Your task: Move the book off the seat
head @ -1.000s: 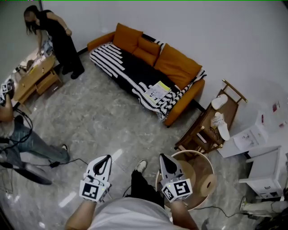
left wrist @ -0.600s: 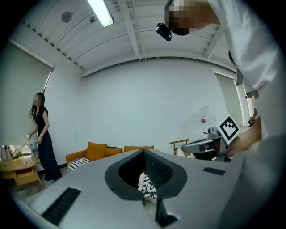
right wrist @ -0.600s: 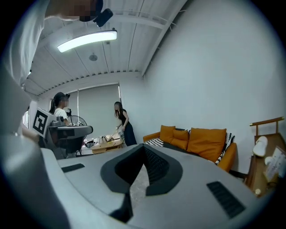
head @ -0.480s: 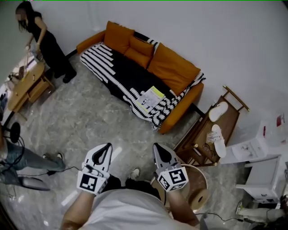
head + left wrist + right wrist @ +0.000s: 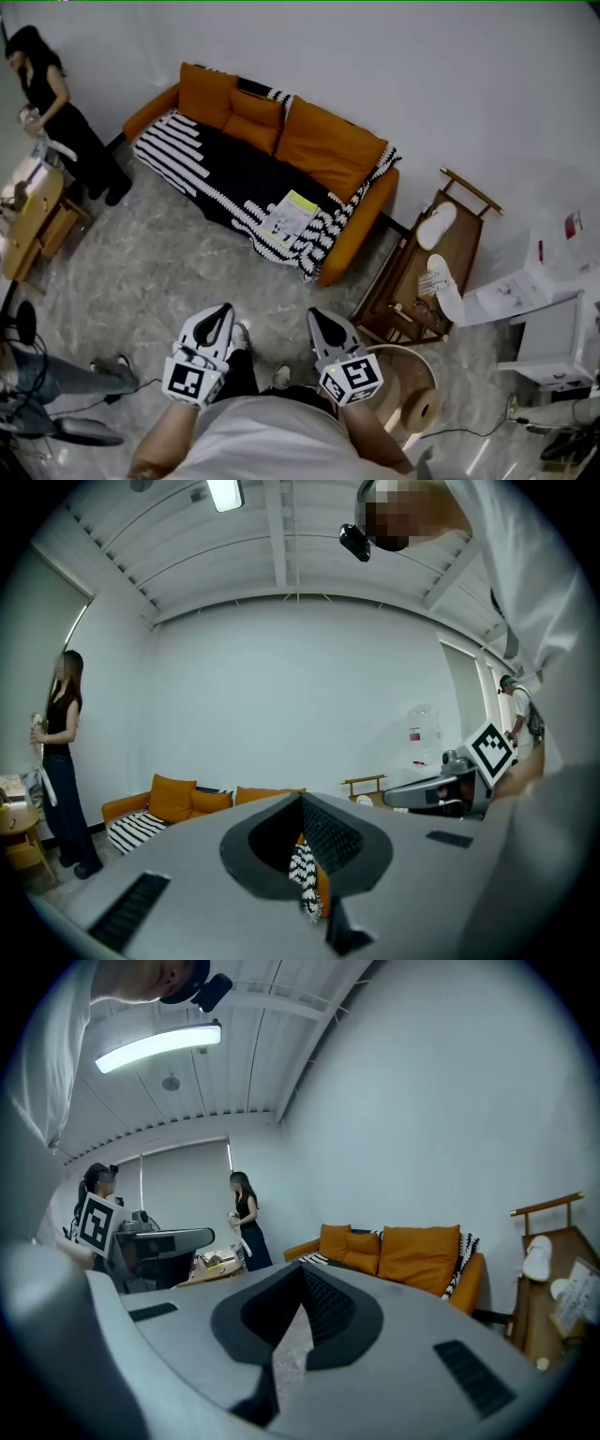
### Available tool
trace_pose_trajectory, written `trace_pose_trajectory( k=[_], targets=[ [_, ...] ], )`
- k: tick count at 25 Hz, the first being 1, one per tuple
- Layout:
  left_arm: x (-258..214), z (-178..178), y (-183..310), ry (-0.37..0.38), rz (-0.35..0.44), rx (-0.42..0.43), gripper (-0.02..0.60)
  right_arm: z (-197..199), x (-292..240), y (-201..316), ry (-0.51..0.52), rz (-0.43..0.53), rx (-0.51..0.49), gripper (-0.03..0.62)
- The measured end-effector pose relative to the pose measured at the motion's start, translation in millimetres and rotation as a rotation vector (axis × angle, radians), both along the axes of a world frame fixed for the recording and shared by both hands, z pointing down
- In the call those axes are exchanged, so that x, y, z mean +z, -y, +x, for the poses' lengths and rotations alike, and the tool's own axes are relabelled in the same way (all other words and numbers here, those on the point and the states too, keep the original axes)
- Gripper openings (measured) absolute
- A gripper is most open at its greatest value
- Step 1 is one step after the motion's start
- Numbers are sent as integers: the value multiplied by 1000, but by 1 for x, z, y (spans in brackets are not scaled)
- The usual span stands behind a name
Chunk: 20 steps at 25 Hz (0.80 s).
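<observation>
Head view, sofa (image 5: 330,148): orange, against the wall.
Blanket (image 5: 211,169): striped, spread over the seat.
Book (image 5: 288,214): flat on the blanket, at the seat's front edge, toward the picture-right end.
Left gripper (image 5: 221,311): jaws pressed together, empty, well apart from the sofa.
Right gripper (image 5: 315,315): jaws pressed together, empty.

A lived-in living room: orange sofa (image 5: 328,148), wooden slipper rack (image 5: 412,272), marbled floor (image 5: 159,272).

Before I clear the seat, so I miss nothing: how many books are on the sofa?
1. The book lies flat on the black-and-white blanket, near the sofa's right end in the head view. Another could hide behind the cushions.
</observation>
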<state>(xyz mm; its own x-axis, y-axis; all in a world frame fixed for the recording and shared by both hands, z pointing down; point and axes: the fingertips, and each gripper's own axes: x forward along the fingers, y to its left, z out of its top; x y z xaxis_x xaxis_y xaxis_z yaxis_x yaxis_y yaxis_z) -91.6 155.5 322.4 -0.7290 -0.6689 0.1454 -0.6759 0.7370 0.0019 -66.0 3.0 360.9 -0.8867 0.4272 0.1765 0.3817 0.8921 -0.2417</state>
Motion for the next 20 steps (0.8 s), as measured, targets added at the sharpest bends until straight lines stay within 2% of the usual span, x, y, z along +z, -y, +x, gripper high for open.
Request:
trace_pose_trajectory(
  k=[6,9,12,15,20],
  targets=[
    [25,-61,-3,-61,39,73,14,-47,26,-15,-109,19,41,20],
    [28,-113,-6,-71,48,127,14,-96,34,-22,-172,-11,89,20],
    [28,-167,-12,-42,56,188,14,-151,47,-33,-226,-58,137,20],
    [37,-217,-16,-58,81,233,14,-206,72,-33,-267,-95,221,20],
    [62,-266,-6,-72,54,324,14,-272,123,-22,-320,-62,308,20]
  ],
)
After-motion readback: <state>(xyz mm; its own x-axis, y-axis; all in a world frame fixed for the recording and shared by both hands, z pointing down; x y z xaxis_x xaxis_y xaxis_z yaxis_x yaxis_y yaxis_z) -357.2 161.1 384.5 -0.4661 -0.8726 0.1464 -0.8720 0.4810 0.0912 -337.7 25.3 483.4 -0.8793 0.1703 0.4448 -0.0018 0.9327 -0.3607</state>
